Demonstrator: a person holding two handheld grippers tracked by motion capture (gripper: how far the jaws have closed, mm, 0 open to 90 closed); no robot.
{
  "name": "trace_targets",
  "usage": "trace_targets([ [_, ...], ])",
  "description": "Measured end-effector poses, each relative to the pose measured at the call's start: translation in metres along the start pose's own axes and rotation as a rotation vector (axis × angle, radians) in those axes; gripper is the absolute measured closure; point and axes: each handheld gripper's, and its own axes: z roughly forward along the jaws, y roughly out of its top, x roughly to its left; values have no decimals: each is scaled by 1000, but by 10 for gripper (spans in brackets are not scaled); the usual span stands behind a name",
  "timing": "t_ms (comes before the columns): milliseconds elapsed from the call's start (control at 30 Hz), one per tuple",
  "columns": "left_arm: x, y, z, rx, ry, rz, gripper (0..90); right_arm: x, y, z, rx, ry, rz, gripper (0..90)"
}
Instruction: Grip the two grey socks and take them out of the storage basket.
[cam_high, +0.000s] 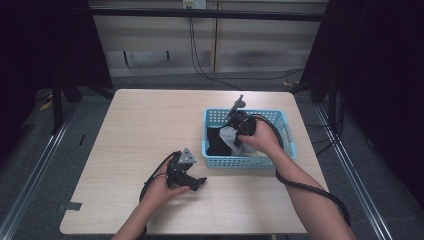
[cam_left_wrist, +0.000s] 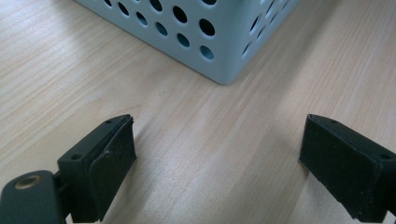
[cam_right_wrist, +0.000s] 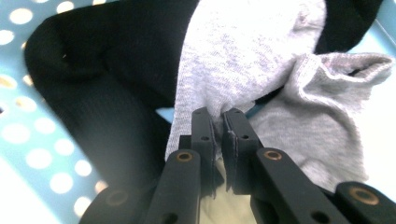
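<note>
Gripping grey sock (cam_right_wrist: 243, 70) inside basket (cam_high: 250, 161) with right tool (cam_right_wrist: 218, 122); left tool (cam_left_wrist: 217, 149) open beside basket.

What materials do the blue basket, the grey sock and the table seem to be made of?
Basket: most likely moulded plastic, light blue and matt, its walls pierced by even rows of round holes.
Grey sock: a soft knitted fabric, perhaps cotton; fine knit texture and a ribbed cuff show where the right gripper pinches it.
Table: pale wood or a wood-look laminate, with straight grain lines and a smooth, low-gloss surface.
</note>
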Motion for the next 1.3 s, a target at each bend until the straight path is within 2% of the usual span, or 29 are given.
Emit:
trace_targets([
  [133, 0, 0, 0, 0, 0, 1, 97, 0, 0, -15, -3, -4, -23, 839],
  [333, 0, 0, 0, -1, 0, -1, 97, 2, 0, -27, -3, -13, -38, 839],
  [400, 0, 0, 0, 3, -1, 5, 97, 1, 0, -31, -10, -18, -56, 839],
  [933, 0, 0, 0, 7, -4, 7, 97, -9, -7, -60, -37, -20, -38, 839],
  [1300, 0, 0, 0, 7, -2, 7, 97, -9, -14, -71, -37, -22, -59, 839],
])
